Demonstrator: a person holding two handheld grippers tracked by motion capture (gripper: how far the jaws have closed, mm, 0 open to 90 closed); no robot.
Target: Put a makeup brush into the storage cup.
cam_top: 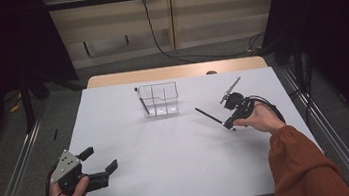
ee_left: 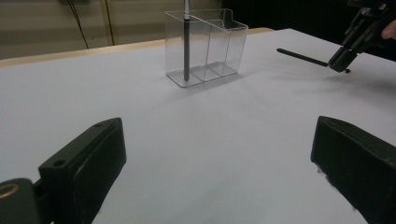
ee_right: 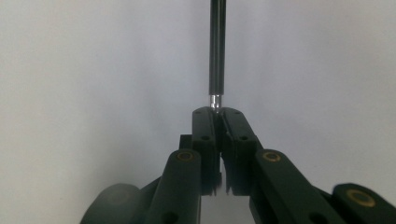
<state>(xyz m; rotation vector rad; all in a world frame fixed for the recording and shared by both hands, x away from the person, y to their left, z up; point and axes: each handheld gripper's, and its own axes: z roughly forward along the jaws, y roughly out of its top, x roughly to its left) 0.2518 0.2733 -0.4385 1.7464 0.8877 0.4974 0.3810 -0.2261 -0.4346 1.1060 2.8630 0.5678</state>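
Spread and empty, the left tongs (cam_top: pixel 101 162) rest at the near counter (cam_top: pixel 179 153) edge; farther right, the right tongs (cam_top: pixel 229 121) pinch a dark pen (cam_top: pixel 209 115) by its end, above the surface. Likely next: tipping it upright into the clear holder (cam_top: pixel 159 100), where one pen (cam_top: pixel 141 100) already stands, path unobstructed.

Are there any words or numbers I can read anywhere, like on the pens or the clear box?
None: no words, numbers or signs can be read in these pictures.
The clear organizer: plain, no label.
The pen standing in it: no print visible.
The pen in the right hand-held gripper: dark barrel, no print visible.
The left hand-held gripper: its grey plate bears no readable mark.
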